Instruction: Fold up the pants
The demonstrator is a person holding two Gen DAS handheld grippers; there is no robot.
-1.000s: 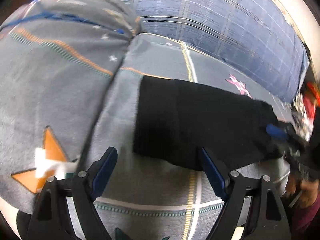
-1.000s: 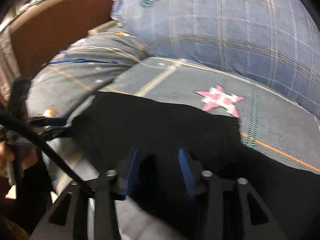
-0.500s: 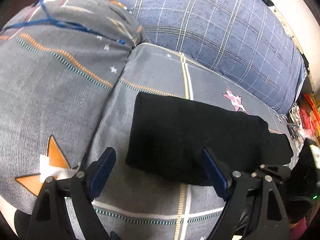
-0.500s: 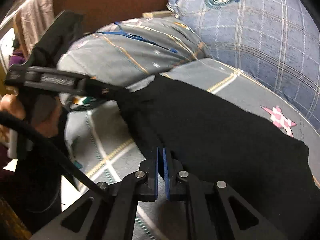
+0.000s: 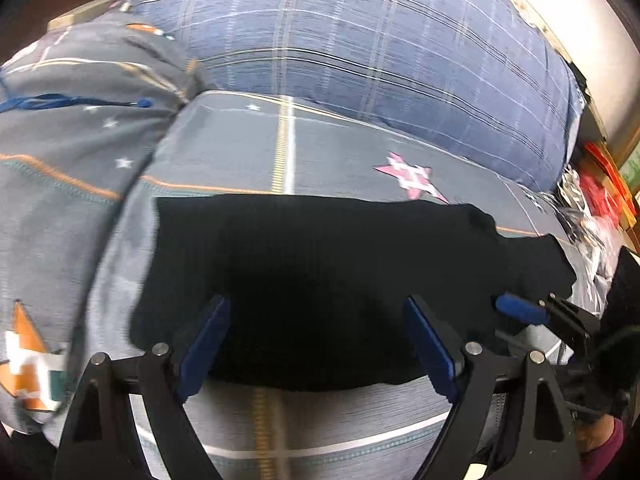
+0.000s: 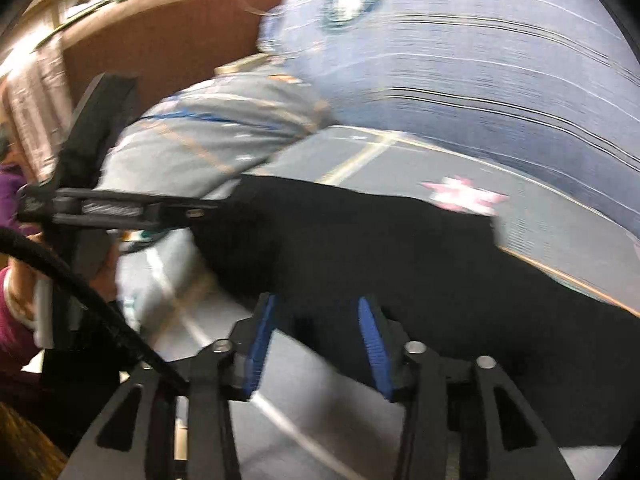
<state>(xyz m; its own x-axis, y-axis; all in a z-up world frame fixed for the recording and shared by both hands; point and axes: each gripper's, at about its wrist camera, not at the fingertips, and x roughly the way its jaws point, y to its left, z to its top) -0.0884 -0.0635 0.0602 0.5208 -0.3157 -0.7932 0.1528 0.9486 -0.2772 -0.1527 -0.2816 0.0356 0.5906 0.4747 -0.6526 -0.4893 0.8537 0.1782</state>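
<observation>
The black pants [image 5: 320, 272] lie folded in a flat band across the grey patterned bedspread [image 5: 240, 148]. My left gripper [image 5: 316, 344] is open, its blue-padded fingers spread over the near edge of the pants. My right gripper [image 6: 316, 344] is open over the pants' near edge [image 6: 400, 260] with nothing between its pads. In the left wrist view the right gripper's blue fingertip [image 5: 520, 308] rests at the pants' right end. In the right wrist view the left gripper [image 6: 132, 208] reaches the pants' left end.
A large blue plaid pillow [image 5: 380, 52] lies behind the pants. A grey patterned pillow [image 5: 68, 132] bulges at the left. A brown headboard [image 6: 160, 36] stands far left. Red clutter [image 5: 600, 188] sits beyond the bed's right edge.
My right gripper was shut half a second ago and has opened. Both grippers have moved closer over the pants' near edge. The pants lie in the same place.
</observation>
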